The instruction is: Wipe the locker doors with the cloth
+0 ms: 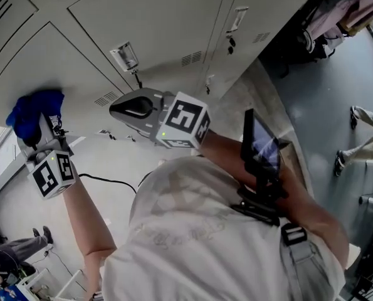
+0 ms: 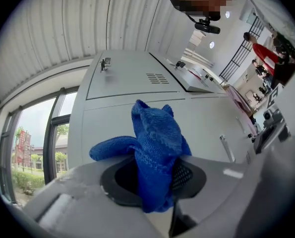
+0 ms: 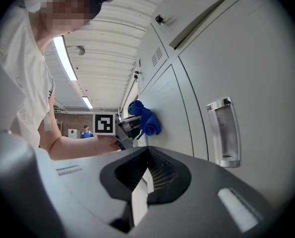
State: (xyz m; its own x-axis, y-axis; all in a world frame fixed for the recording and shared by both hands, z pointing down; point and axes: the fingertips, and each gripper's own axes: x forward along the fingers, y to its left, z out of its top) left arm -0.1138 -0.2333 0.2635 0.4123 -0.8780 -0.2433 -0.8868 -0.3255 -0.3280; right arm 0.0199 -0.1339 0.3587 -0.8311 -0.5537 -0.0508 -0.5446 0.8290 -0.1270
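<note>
The left gripper (image 2: 154, 185) was clenched on a blue cloth (image 2: 156, 145), with the fabric bunched between its jaws and spilling out past the tips. In the right gripper view the cloth looked to be pressed against a locker door (image 3: 159, 108), just beyond the seam that parts it from the neighbouring door with the silver handle (image 3: 223, 133). From the head view it sat well out toward that door's far edge, away from the handle. Whether it truly touched the metal or hung just off it was hard to settle.

The right gripper (image 3: 140, 192) had its jaws drawn together with nothing between them. It was held near the handle without touching it and took no part in the wiping.

As for progress, the work seemed to be under way rather than finished. The doors (image 1: 155, 17) showed no streaks, damp patches or dirt, so nothing marked which parts had been covered. By my judgement most of the row of lockers was left to do, since the cloth sat on only one panel.

The cloth's long axis ran along the jaws, straight out from the left gripper toward the door face — its crumpled head pointed at the metal. One loose fold drooped sideways, toward the window side in the left gripper view.
</note>
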